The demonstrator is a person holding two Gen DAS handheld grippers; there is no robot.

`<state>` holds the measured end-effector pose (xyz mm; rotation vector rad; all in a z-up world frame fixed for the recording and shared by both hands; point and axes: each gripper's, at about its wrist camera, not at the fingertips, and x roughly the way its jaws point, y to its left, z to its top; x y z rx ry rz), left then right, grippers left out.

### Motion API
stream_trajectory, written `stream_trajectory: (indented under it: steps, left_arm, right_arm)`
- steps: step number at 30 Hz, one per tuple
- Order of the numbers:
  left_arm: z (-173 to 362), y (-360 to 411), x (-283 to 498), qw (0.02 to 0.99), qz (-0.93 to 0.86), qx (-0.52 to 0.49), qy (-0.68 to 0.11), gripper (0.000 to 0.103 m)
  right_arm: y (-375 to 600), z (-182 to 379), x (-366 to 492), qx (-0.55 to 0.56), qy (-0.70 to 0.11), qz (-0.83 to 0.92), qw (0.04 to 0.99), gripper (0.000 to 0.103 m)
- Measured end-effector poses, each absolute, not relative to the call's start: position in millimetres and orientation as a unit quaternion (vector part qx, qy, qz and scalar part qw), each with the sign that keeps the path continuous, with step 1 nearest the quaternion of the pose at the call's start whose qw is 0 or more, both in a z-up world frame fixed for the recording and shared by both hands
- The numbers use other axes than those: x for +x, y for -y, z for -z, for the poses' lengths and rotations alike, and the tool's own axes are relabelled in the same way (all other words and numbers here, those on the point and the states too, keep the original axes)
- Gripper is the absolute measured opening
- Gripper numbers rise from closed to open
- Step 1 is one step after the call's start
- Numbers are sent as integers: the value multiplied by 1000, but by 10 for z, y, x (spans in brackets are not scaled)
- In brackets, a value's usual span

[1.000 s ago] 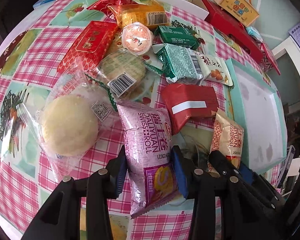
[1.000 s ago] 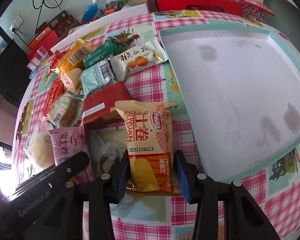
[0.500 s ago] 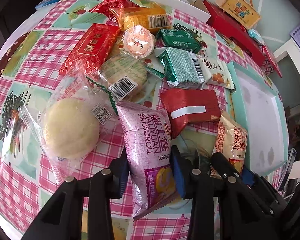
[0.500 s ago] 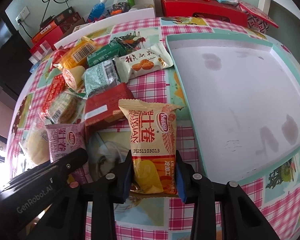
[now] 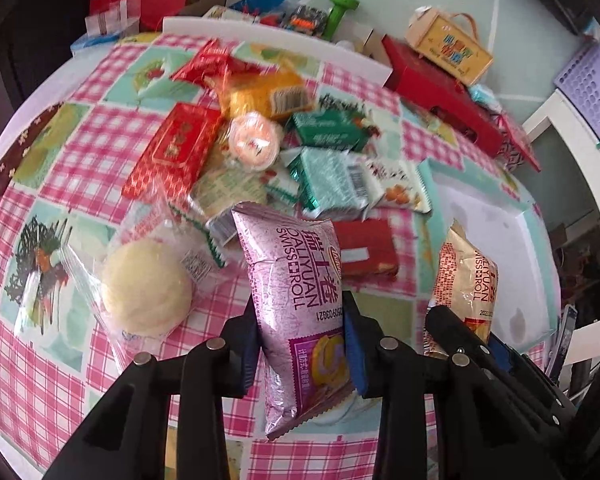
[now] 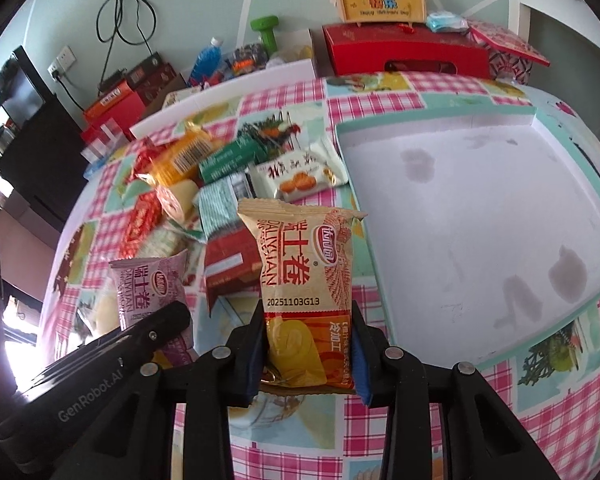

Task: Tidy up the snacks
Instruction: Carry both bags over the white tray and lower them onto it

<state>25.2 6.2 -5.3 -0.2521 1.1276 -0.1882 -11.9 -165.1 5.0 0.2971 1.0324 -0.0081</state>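
Transfer step in hand. Left gripper [image 5: 302, 340] fingers clamped on purple Swiss roll packet [image 5: 296, 300]; right gripper [image 6: 308, 354] clamped on orange Swiss roll packet [image 6: 306, 284]. Both clear of tabletop [image 5: 60, 184]. Next, probably: carry rightward into white tray [image 6: 480, 216], then release.

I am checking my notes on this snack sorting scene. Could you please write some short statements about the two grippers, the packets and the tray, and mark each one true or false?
1. The left gripper is shut on the purple Swiss roll packet. True.
2. The right gripper is open and holds nothing. False: it is shut on the orange Swiss roll packet.
3. The white tray already holds several snacks. False: no snack lies in it; only stains show.
4. The round pale bun in a clear wrapper lies on the checked tablecloth. True.
5. The green dumbbell lies in the tray. False: it stands beyond the table's far edge.
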Motion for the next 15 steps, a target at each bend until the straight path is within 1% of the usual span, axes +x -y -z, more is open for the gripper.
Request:
stream_trajectory:
  steps: [4, 10, 15]
  left_arm:
    - [-80, 70, 291, 841, 114, -114, -517, 38]
    - [-260, 619, 462, 849, 172, -76, -494, 38]
    - [-293, 1028, 615, 848, 202, -56, -487, 38]
  right_arm:
    - [1798, -106, -88, 142, -480, 22, 866, 38]
    - [2195, -168, -8, 156, -456, 84, 872, 38]
    - [2527, -140, 10, 187, -449, 114, 866, 38]
